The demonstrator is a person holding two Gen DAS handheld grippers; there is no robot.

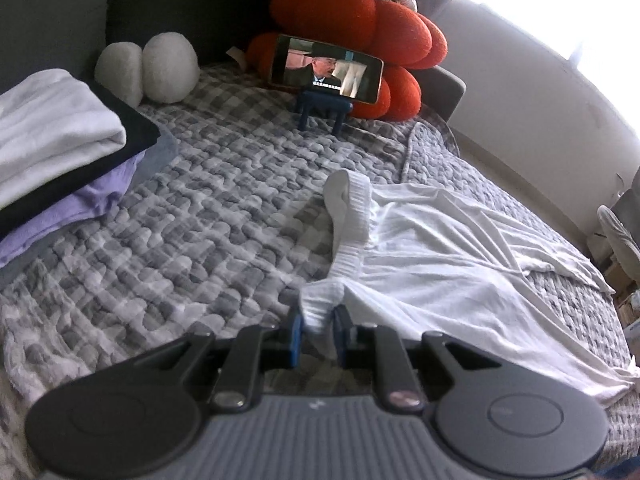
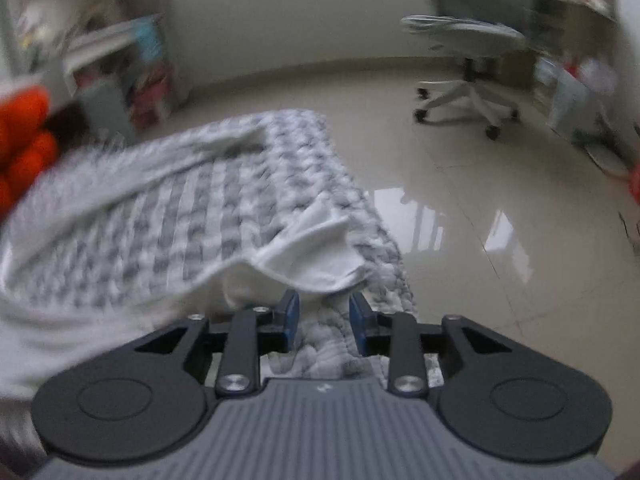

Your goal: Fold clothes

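Note:
A white garment [image 1: 440, 264] with a ribbed elastic waistband [image 1: 352, 216] lies spread on the grey checked quilt [image 1: 200, 220], stretching off to the right. My left gripper [image 1: 319, 324] is shut on the near end of that waistband, and white cloth bunches between its blue pads. In the right wrist view a white hem corner [image 2: 316, 256] of the garment lies on the quilt [image 2: 192, 208] near the bed's edge. My right gripper [image 2: 325, 312] stands open just behind it, and its pads do not press on the cloth.
A stack of folded clothes [image 1: 52, 136], white, dark and lilac, sits at the left. A phone on a blue stand [image 1: 326, 68] leans against an orange cushion [image 1: 384, 32], beside white plush balls [image 1: 152, 68]. An office chair [image 2: 468, 64] stands on the tiled floor [image 2: 480, 220] beyond the bed.

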